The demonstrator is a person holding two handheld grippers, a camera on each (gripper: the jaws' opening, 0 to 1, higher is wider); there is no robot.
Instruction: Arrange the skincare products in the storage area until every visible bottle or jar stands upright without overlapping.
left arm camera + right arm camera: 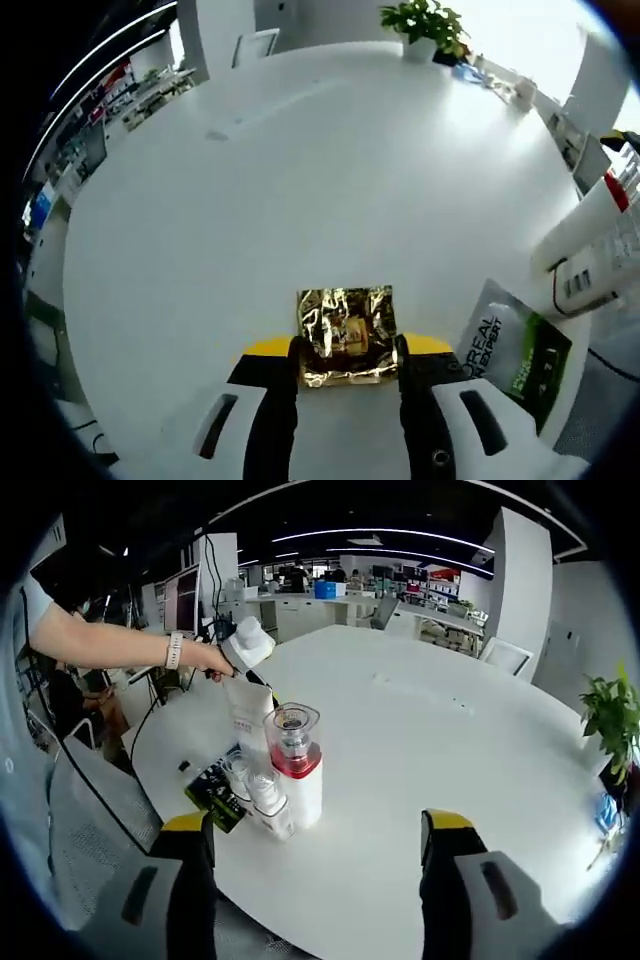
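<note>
A gold foil packet (347, 336) is gripped flat in the left claw (349, 362). The right claw (318, 832) is held open, bottles (296, 765) just ahead-left on the bench (420, 720).

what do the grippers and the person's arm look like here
Both the left gripper and the right gripper have black jaws with yellow tips rising from white housings with dark slots. In the right gripper view, the person's arm wears a pale wristband and a light short sleeve.
</note>
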